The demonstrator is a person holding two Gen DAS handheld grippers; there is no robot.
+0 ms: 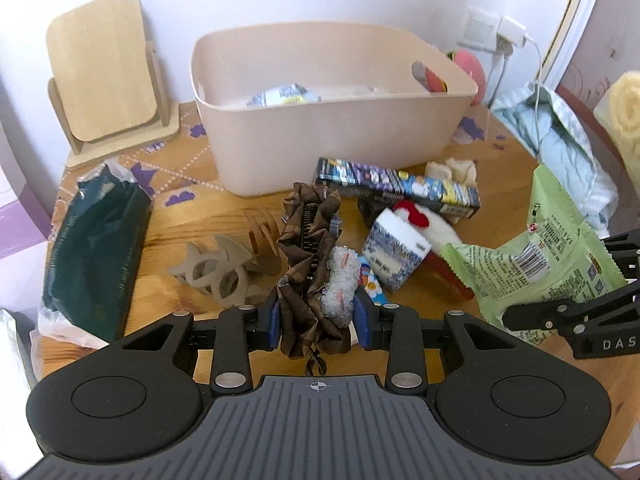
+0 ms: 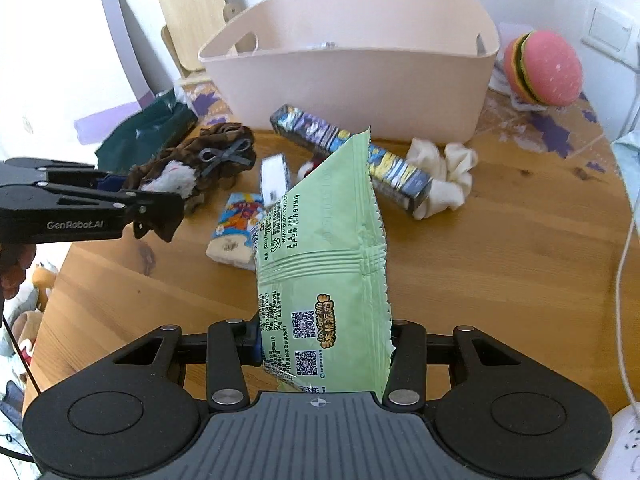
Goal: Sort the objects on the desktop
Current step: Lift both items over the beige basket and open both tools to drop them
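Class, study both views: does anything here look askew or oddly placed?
Yes. The long printed box lies slanted, one end propped on other clutter beside the beige bin. A cream scrunchie is crumpled against its other end. Nothing looks spilled or broken.

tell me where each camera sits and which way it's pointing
Left wrist: rides the left gripper, facing the beige bin and wall; its jaws clamp a brown scrunchie, and the right gripper shows at right.
Right wrist: rides the right gripper, facing the same bin; its jaws clamp a green snack bag, and the left gripper enters from the left.
Shared: bin, bag, scrunchie, wooden table.
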